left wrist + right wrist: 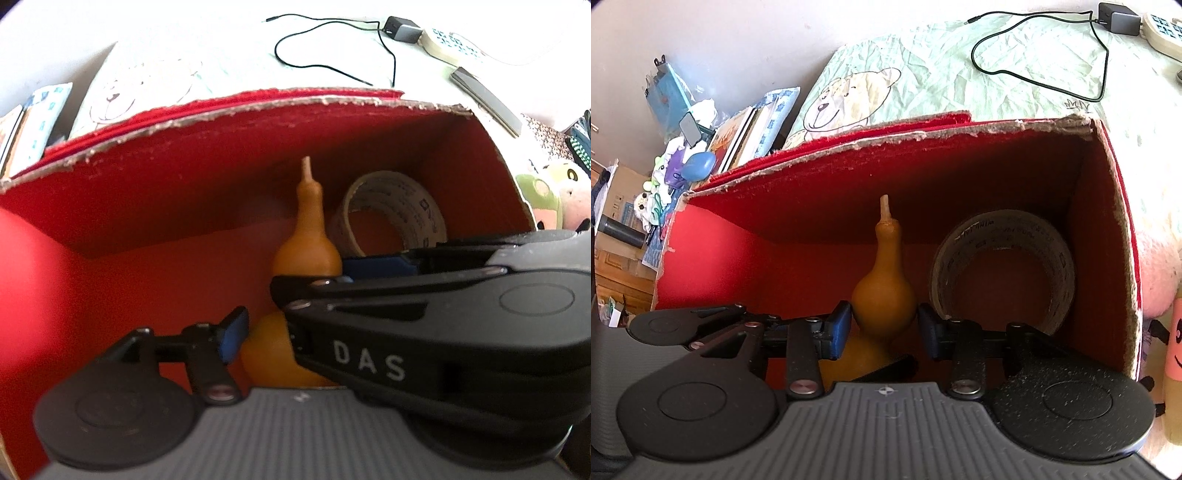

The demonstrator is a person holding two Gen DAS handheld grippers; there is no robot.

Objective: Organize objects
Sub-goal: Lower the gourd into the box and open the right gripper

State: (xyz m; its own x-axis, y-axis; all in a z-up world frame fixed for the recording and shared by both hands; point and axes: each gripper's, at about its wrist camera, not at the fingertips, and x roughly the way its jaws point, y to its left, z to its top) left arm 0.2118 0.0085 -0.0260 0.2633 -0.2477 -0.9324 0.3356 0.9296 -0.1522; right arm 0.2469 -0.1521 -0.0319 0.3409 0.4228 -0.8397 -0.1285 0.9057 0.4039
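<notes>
light: bright daylight, bedsheet beyond the claw blown out | shadow: box far wall dark | blur: left view soft — edges fisheye-bent
</notes>
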